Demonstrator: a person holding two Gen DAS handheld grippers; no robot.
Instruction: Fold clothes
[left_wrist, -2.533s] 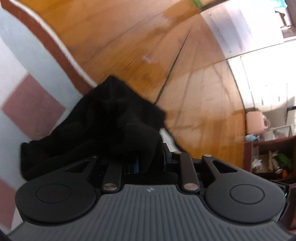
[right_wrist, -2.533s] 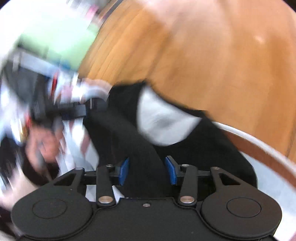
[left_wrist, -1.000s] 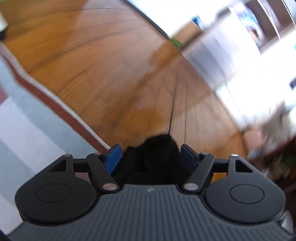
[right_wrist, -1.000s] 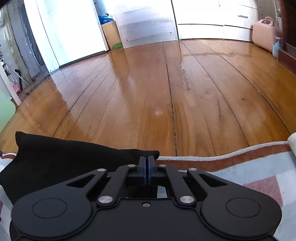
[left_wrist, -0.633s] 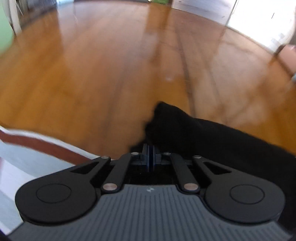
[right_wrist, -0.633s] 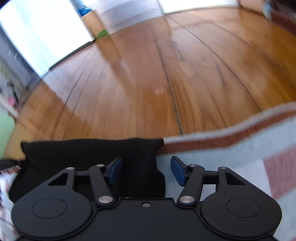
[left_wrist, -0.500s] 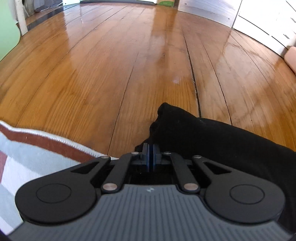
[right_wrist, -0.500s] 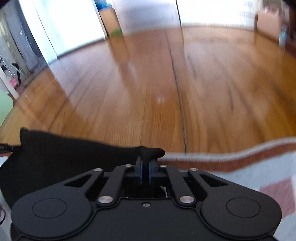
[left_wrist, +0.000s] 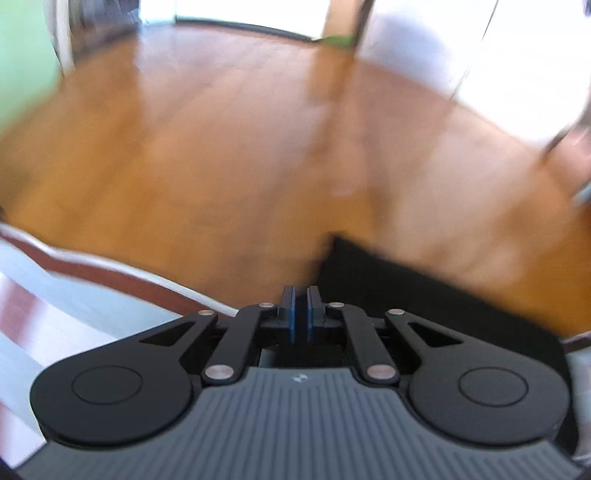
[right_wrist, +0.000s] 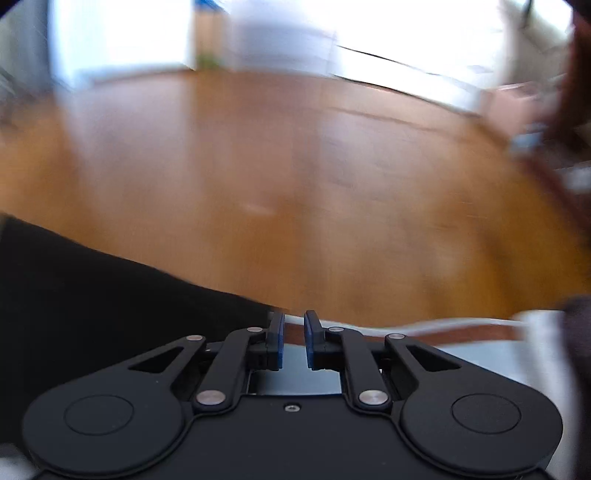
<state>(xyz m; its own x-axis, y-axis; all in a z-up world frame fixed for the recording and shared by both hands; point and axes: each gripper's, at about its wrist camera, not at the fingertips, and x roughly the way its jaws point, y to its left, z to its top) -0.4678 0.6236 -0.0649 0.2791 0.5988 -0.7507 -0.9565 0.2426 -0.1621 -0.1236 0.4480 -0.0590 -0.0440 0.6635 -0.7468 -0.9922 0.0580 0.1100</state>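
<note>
**Black garment at the rug edge, both grippers low beside it**

Both views are motion-blurred. The black garment (left_wrist: 424, 295) lies low along the border of the striped rug (left_wrist: 66, 280), where the rug meets the wooden floor (left_wrist: 229, 158). In the right wrist view the same garment (right_wrist: 110, 291) fills the lower left.

Left gripper (left_wrist: 300, 306): jaws nearly together, a thin slit between the blue pads. The cloth edge sits just beside the pads; whether any of it is pinched cannot be told.

Right gripper (right_wrist: 293, 330): jaws slightly apart, with rug showing through the gap and nothing between them. The garment ends just left of it.

Progress: the cloth reads as a long, flat band. How many folds it holds, and whether more remain, the blur does not settle.
</note>
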